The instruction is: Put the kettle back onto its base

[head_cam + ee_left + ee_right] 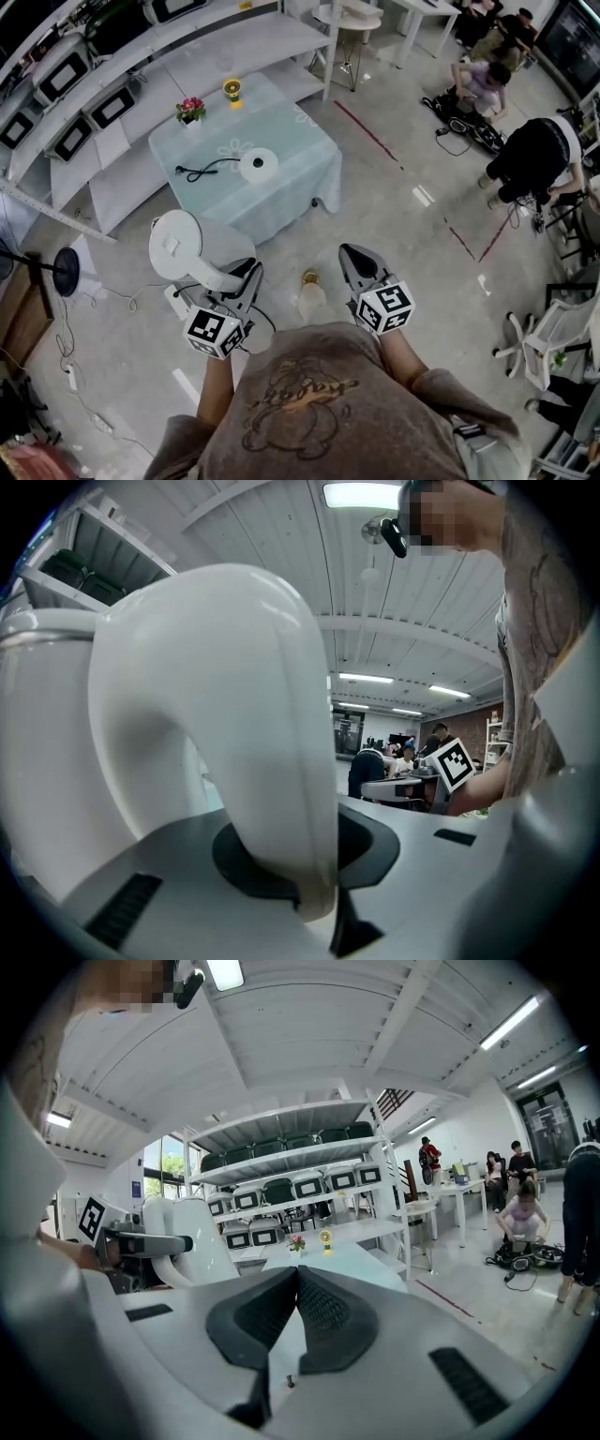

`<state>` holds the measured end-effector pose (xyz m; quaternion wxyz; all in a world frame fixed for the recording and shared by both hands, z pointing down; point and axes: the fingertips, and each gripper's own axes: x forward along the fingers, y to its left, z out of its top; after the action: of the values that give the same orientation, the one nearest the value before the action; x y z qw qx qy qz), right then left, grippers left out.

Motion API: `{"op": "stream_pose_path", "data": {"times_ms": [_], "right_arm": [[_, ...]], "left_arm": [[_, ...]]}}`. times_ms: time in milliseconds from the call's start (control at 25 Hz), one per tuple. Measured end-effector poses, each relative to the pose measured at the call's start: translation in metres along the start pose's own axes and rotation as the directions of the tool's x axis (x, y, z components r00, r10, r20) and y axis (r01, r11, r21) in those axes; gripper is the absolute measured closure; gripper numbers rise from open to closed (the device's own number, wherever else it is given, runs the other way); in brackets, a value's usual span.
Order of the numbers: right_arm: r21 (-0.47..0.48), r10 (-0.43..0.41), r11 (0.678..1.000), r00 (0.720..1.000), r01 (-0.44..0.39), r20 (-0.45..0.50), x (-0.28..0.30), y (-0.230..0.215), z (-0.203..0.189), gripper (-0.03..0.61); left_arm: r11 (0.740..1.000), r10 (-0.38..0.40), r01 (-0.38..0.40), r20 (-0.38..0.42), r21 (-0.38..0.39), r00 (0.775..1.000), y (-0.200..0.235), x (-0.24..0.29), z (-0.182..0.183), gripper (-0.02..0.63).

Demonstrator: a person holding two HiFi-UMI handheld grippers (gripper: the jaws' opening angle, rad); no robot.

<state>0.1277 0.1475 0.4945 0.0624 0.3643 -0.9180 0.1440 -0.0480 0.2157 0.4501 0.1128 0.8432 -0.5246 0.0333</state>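
I carry the white kettle point(190, 249) off the floor at the left, short of the table. My left gripper point(246, 279) is shut on its curved handle point(234, 761), which fills the left gripper view between the dark pads. The round white kettle base point(259, 164) lies on the pale blue tablecloth point(291, 131) ahead, with its black cord point(199, 171) trailing left. My right gripper point(359, 265) hangs beside the left one, apart from the kettle. Its jaws point(298, 1277) are shut tip to tip with nothing between them. From the right gripper view the kettle point(192, 1241) shows at the left.
A flower pot point(190, 111) and a small yellow fan point(232, 90) stand at the table's far edge. White shelves with microwaves point(112, 105) run behind it. A black floor fan point(64, 269) stands at left. People point(530, 155) and a chair point(553, 337) are at right.
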Motion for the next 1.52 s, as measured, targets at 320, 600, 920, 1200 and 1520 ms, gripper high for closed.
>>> {"op": "stream_pose_path", "data": {"times_ms": [320, 600, 920, 1200, 1520], "right_arm": [[0.009, 0.030, 1.000, 1.000, -0.030, -0.006, 0.078, -0.052, 0.040, 0.577], [-0.007, 0.038, 0.999, 0.999, -0.038, -0.011, 0.133, -0.111, 0.072, 0.578], [-0.001, 0.044, 0.999, 0.999, -0.045, -0.027, 0.174, -0.143, 0.082, 0.578], [0.018, -0.013, 1.000, 0.999, 0.014, -0.032, 0.200, -0.157, 0.084, 0.578], [0.045, -0.079, 0.996, 0.996, 0.081, -0.041, 0.218, -0.161, 0.080, 0.577]], "left_arm": [[1.000, 0.020, -0.020, -0.015, 0.024, 1.000, 0.055, 0.075, 0.034, 0.543], [0.999, 0.025, -0.025, -0.018, 0.024, 1.000, 0.090, 0.139, 0.052, 0.543], [1.000, 0.011, -0.010, -0.026, 0.021, 1.000, 0.120, 0.190, 0.057, 0.542], [0.998, -0.043, 0.045, -0.044, 0.045, 0.998, 0.152, 0.222, 0.056, 0.543], [0.991, -0.116, 0.120, -0.079, 0.054, 0.990, 0.184, 0.259, 0.037, 0.543]]}}
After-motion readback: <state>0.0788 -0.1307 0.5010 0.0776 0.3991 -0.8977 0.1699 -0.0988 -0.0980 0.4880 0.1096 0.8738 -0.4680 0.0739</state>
